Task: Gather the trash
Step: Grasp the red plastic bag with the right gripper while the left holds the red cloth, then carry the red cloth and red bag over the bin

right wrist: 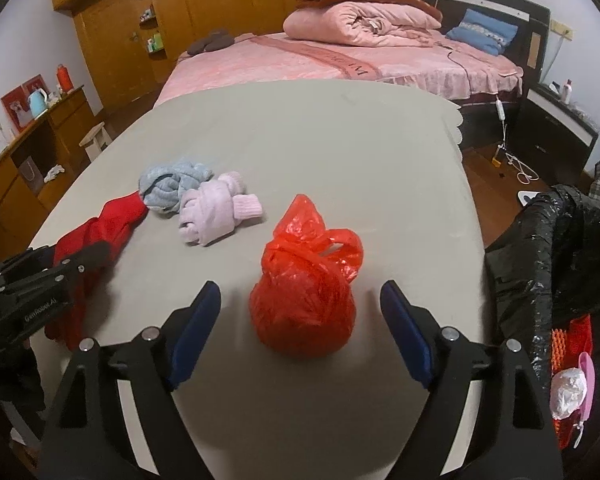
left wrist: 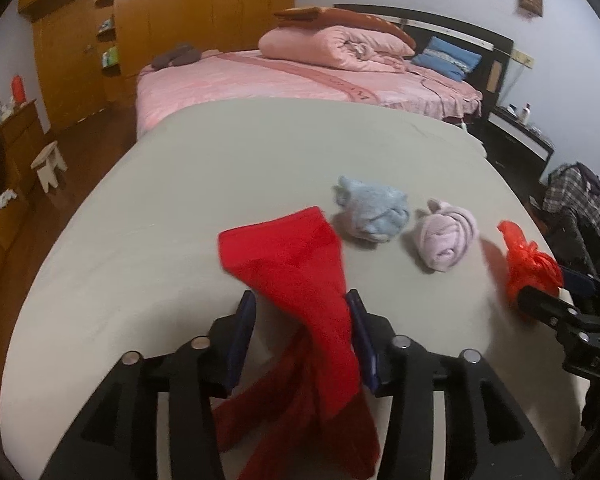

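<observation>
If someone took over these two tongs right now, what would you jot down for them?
Left tongs: open, red cloth lying between the fingers, not pinched.
Right tongs: open wide around the knotted red bag, not touching it.
On the table: red bag, red cloth, blue cloth, pink cloth.
Black bin bag stands off the table's right edge with some rubbish already inside.
Done: nothing held at present.
Left: probably close on the red bag and drop it in the bin bag; the cloths may not be trash.
</observation>
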Demonstrator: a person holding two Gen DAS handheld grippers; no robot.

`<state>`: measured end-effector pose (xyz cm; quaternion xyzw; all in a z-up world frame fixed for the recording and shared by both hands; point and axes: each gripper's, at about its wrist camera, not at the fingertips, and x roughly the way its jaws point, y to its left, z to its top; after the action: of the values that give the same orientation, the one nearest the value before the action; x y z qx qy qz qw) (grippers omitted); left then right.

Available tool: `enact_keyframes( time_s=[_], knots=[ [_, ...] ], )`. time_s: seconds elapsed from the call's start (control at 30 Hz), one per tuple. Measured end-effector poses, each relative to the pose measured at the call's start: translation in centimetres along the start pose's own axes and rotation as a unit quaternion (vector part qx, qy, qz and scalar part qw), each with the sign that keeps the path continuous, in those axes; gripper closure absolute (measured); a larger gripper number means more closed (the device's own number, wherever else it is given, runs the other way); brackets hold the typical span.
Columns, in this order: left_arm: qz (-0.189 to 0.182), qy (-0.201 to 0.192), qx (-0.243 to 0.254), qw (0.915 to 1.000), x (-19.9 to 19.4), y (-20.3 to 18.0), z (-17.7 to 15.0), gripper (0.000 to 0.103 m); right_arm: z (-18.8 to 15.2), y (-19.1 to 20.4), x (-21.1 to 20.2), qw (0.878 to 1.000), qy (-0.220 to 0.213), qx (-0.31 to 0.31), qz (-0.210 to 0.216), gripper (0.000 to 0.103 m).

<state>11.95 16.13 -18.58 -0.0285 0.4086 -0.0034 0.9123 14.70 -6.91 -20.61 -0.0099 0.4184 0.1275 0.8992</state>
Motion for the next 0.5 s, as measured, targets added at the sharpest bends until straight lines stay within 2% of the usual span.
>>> enact_keyframes(
  time_s=[0.27, 0.37, 0.4, 0.47, 0.5],
  knots=[
    [-0.005, 0.006, -0.005, 1.0000, 1.7, 0.2, 1.4, 0.052, 0.3, -0.2, 0.4, 1.000, 0.000, 0.003, -0.001, 0.023],
    [-0.007, 0.018, -0.003, 0.9998, 2.4, -0.1, 1.4, 0.052, 0.4, -0.1, 0.9, 1.000, 0.010, 0.003, 0.002, 0.032],
    [-0.005, 0.017, 0.000, 0.9998, 2.4, -0.1, 1.4, 0.054, 0.5, 0.0, 1.2, 1.000, 0.012, 0.004, 0.005, 0.035],
    [-0.011, 0.014, 0.004, 0.9998, 2.3, -0.2, 1.3, 0.073, 0.5, 0.2, 1.4, 1.000, 0.015, 0.001, 0.009, 0.043],
    [-0.010, 0.014, 0.004, 0.9998, 2.3, -0.3, 1.3, 0.075, 0.4, 0.4, 1.5, 1.000, 0.020, -0.003, 0.011, 0.049]
  ],
)
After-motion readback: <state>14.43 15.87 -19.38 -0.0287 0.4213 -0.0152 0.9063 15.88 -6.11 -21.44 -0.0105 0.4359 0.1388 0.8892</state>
